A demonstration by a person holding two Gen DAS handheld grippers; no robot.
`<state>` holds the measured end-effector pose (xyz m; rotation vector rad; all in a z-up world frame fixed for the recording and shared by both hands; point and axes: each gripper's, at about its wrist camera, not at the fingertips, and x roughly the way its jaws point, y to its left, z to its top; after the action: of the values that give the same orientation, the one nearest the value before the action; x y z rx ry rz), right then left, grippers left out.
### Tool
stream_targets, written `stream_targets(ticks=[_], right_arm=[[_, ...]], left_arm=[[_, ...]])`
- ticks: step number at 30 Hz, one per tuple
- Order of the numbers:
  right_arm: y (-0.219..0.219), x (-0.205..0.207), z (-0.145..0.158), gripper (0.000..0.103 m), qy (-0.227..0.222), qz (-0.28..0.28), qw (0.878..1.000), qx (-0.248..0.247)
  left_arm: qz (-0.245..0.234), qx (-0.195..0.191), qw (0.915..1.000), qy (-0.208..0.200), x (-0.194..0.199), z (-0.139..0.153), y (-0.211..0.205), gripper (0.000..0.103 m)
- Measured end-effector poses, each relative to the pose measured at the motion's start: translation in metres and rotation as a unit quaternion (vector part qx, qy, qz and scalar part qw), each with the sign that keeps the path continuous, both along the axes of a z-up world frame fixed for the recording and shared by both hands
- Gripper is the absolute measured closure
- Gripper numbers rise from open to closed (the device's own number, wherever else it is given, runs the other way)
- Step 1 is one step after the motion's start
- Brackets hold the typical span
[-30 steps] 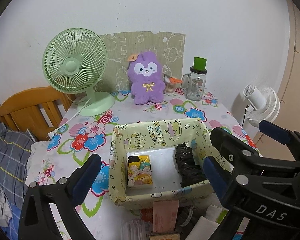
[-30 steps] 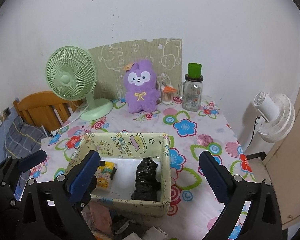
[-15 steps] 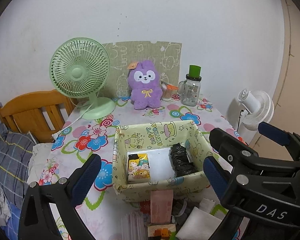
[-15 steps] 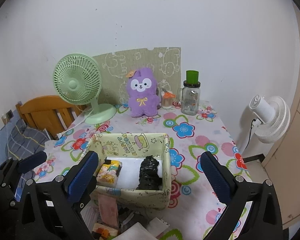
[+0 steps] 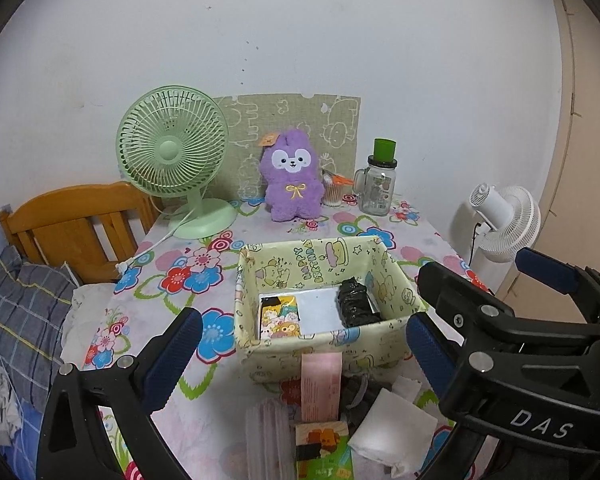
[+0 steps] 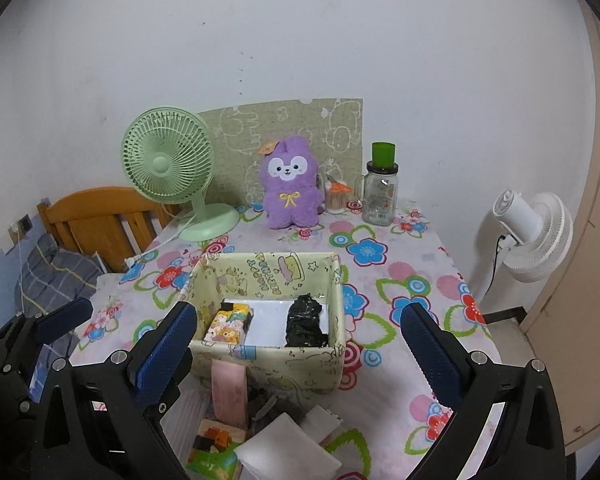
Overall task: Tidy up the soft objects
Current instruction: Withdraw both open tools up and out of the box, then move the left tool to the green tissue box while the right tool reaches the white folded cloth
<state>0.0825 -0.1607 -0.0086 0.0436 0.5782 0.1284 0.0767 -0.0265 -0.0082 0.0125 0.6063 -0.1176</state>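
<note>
white plaster wall behind, and against it a table (image 5: 428, 240) under a flower-print cloth in pink, blue and red. the landmark is the pale yellow cartoon-print box (image 5: 320, 344) (image 6: 268, 354) standing open-topped near the middle of the table. inside the box, on its white floor, a small tissue pack with cartoon animals (image 5: 280, 317) (image 6: 229, 322) lies at the left end and a crumpled black plastic bundle (image 5: 354, 306) (image 6: 305, 321) at the right end, the two apart with bare floor between them.

behind the box, by the wall, a purple plush rabbit with a yellow bow (image 5: 292, 180) (image 6: 290, 184) sits upright in front of a green patterned board (image 5: 332, 120). left of the plush stands a mint green desk fan (image 5: 172, 148) (image 6: 168, 168); right of it a clear glass jar with a green cap (image 5: 379, 184) (image 6: 381, 190). a white standing fan (image 5: 504, 220) (image 6: 536, 232) is off the table, to the right of the box, and a wooden headboard (image 5: 76, 228) is off to the left.

in front of the box, at the near edge, lies a loose heap: a pink packet (image 5: 320, 384) (image 6: 230, 390) leaning on the box's front wall, a white folded cloth (image 5: 392, 428) (image 6: 284, 448), and another printed pack (image 5: 324, 452), touching one another.

the left tongs (image 5: 300, 348) hang wide apart above the heap, gripping nothing, their blue pads either side of the box's front. the right tongs (image 6: 296, 344) are likewise spread wide and empty, framing the box from its near side.
</note>
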Motion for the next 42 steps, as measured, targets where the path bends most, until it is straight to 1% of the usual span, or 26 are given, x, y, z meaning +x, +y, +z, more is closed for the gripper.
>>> stream_targets(ticks=[9,21,27,31,38,42], right_arm=[[0.004,-0.019,-0.001,0.000,-0.008,0.004,1.000,-0.003],[0.004,-0.036,-0.009,0.000,-0.020,0.002,1.000,-0.010],[0.003,-0.040,-0.024,0.000,-0.014,0.001,1.000,-0.011],[0.001,-0.041,-0.036,0.000,-0.005,0.006,1.000,-0.001],[0.003,-0.042,-0.051,0.000,-0.004,0.012,1.000,-0.008],[0.004,-0.039,-0.061,0.000,0.004,0.014,1.000,-0.011]], left_arm=[[-0.002,-0.002,1.0000,-0.005,-0.017,-0.002,0.002,0.000],[-0.012,-0.001,0.9999,-0.008,-0.033,-0.014,0.000,0.000],[-0.012,0.010,0.9999,-0.002,-0.036,-0.027,-0.003,0.000],[-0.014,0.008,0.9999,0.004,-0.037,-0.036,-0.004,0.001],[-0.017,0.005,0.9998,0.009,-0.037,-0.052,-0.005,0.001],[-0.020,0.007,0.9996,0.017,-0.035,-0.062,-0.006,0.001]])
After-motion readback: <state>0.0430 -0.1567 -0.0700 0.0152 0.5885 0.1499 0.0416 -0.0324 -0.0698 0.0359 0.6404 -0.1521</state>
